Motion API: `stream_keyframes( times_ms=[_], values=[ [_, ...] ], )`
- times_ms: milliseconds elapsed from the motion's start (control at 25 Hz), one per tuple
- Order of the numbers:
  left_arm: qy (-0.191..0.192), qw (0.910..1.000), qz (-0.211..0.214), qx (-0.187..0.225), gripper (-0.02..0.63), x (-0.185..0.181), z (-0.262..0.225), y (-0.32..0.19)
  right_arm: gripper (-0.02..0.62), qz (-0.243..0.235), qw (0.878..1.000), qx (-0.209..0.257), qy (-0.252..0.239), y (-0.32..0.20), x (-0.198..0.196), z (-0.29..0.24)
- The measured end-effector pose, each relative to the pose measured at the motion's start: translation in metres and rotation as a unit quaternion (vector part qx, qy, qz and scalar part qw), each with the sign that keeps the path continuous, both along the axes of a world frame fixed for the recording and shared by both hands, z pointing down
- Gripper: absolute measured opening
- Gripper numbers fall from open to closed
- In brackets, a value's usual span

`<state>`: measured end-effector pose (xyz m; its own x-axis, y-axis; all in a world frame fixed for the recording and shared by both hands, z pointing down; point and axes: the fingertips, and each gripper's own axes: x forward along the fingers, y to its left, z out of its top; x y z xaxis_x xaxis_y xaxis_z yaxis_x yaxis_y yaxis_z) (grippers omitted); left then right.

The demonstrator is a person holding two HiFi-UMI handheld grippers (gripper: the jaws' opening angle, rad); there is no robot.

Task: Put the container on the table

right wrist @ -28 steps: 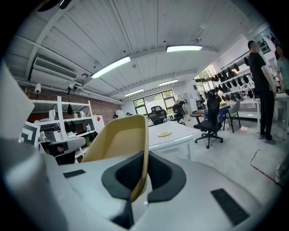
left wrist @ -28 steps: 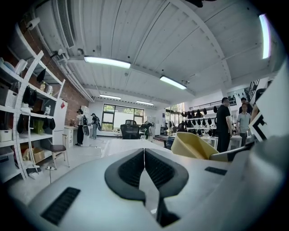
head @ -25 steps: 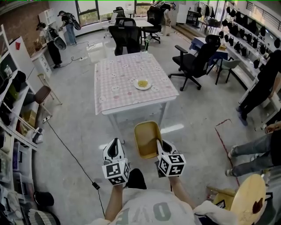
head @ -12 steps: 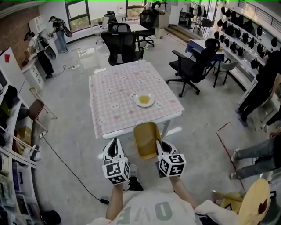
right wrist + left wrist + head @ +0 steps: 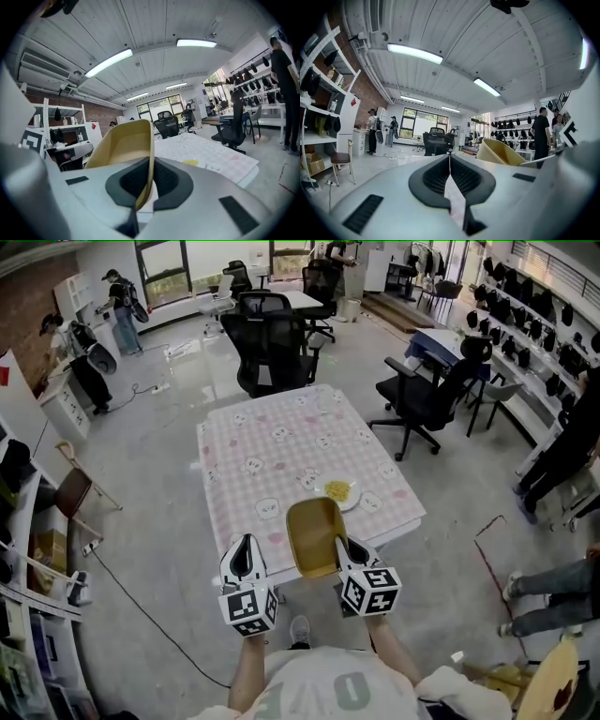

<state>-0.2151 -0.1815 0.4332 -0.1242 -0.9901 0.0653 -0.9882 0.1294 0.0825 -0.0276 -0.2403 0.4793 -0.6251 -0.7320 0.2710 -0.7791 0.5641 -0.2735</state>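
The right gripper's (image 5: 351, 549) jaws pinch the right wall of the yellow container (image 5: 314, 535), which is held over the near edge of the pink checked desk (image 5: 272, 451). A plate (image 5: 339, 492) sits just beyond. Left of the container, the left gripper's (image 5: 246, 547) jaws are closed on nothing.

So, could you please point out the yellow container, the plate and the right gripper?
yellow container (image 5: 314, 538): head view, on its inner floor.
plate (image 5: 354, 500): head view, on its right rim.
right gripper (image 5: 343, 546): head view, midway between the tips of its jaws.
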Motion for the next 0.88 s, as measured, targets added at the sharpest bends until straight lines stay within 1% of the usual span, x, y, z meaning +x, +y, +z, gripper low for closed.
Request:
stream_keyframes(
  times_ms=[160,320,520,680,880],
  values=[
    [-0.004,0.9999,-0.01,-0.006,0.029,-0.032,0.003,-0.027,0.035,0.0,1.0,-0.004,-0.002,-0.033,-0.032,-0.001],
    [-0.002,0.9996,-0.025,-0.013,0.029,-0.048,0.008,-0.039,0.035,-0.012,1.0,-0.006,0.007,-0.051,-0.049,0.002],
    [-0.006,0.9986,-0.052,-0.005,0.029,-0.057,0.008,-0.057,0.035,-0.022,1.0,0.003,0.006,-0.075,-0.056,0.005],
    [-0.007,0.9976,-0.069,0.0,0.029,-0.061,0.003,-0.068,0.035,-0.026,1.0,-0.005,0.007,-0.085,-0.053,0.008],
    [-0.02,0.9966,-0.08,0.002,0.029,-0.067,-0.003,-0.078,0.035,-0.035,0.999,-0.02,0.005,-0.093,-0.059,0.018]
  ],
)
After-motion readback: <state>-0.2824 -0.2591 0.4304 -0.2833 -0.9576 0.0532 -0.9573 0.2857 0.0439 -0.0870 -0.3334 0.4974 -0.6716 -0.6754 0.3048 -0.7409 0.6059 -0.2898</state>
